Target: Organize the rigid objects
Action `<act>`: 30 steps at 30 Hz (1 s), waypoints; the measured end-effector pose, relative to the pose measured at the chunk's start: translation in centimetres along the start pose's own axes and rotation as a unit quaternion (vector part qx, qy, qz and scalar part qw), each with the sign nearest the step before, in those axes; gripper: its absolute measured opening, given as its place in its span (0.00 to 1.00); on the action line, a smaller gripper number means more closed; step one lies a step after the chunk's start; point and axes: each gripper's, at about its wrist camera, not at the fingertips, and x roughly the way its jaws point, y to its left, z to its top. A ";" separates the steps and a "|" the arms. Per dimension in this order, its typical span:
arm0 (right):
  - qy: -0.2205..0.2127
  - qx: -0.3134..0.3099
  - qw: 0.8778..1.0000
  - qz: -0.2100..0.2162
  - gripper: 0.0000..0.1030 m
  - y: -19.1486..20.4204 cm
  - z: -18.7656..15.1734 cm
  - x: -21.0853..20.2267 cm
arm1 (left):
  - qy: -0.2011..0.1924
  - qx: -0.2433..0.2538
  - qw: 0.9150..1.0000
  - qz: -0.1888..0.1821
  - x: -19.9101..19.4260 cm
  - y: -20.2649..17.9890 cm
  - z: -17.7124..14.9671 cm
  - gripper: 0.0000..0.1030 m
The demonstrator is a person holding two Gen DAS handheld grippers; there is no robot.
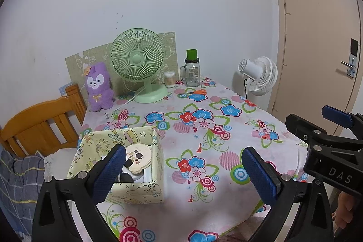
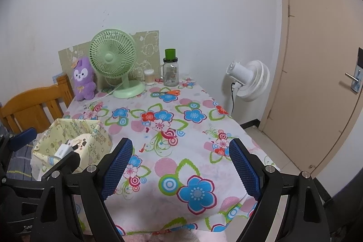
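A pale yellow patterned box (image 1: 156,151) stands on the floral tablecloth at the table's front left; it also shows in the right wrist view (image 2: 97,135). Inside lie a cream bear-shaped palette (image 1: 138,157), a white charger (image 2: 63,150) and dark items. Orange-handled scissors (image 1: 197,92) lie far back on the cloth, and show in the right wrist view (image 2: 170,92). My left gripper (image 1: 183,171) is open and empty above the table's front edge, right of the box. My right gripper (image 2: 181,167) is open and empty over the front edge.
At the back stand a green desk fan (image 1: 138,62), a purple plush (image 1: 99,87), a cotton swab tub (image 1: 169,78) and a glass jar with a green lid (image 1: 192,72). A wooden chair (image 1: 40,124) is on the left, a white floor fan (image 1: 258,76) and a door (image 1: 317,37) on the right.
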 end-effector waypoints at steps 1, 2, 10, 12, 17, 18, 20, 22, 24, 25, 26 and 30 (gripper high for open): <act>0.001 0.001 1.000 0.001 0.86 0.0 0.0 0.0 | 0.001 0.000 1.000 0.000 0.1 0.1 0.0 1.00; 0.002 0.001 1.000 0.000 0.86 0.0 0.0 0.1 | 0.001 0.000 1.000 0.000 0.1 0.1 0.0 1.00; 0.003 0.000 1.000 -0.005 0.86 0.3 0.1 0.4 | 0.002 -0.012 1.000 -0.006 0.3 0.8 0.1 1.00; 0.003 0.000 1.000 -0.004 0.86 0.4 0.2 0.5 | 0.003 -0.011 1.000 -0.004 0.4 0.9 0.1 1.00; 0.002 -0.002 1.000 -0.005 0.86 0.7 0.3 0.7 | 0.004 -0.012 1.000 -0.004 0.6 1.2 0.1 1.00; 0.002 -0.002 1.000 -0.006 0.86 0.7 0.3 0.7 | 0.004 -0.012 1.000 -0.003 0.6 1.2 0.1 1.00; 0.002 -0.001 1.000 -0.007 0.86 0.7 0.3 0.7 | 0.004 -0.012 1.000 -0.003 0.6 1.2 0.1 1.00; 0.003 0.000 1.000 -0.005 0.86 0.8 0.3 0.8 | 0.005 -0.012 1.000 -0.003 0.6 1.2 0.1 1.00; 0.003 0.002 1.000 -0.005 0.86 0.8 0.4 0.9 | 0.004 -0.012 1.000 -0.003 0.6 1.1 0.1 1.00; 0.003 0.003 1.000 -0.005 0.86 0.8 0.4 1.0 | 0.004 -0.012 1.000 -0.003 0.6 1.1 0.1 1.00; 0.003 0.003 1.000 -0.005 0.86 0.8 0.4 1.0 | 0.004 -0.012 1.000 -0.003 0.6 1.1 0.1 1.00; 0.002 0.004 1.000 -0.005 0.86 0.8 0.4 1.1 | 0.004 -0.012 1.000 -0.002 0.6 1.1 0.1 1.00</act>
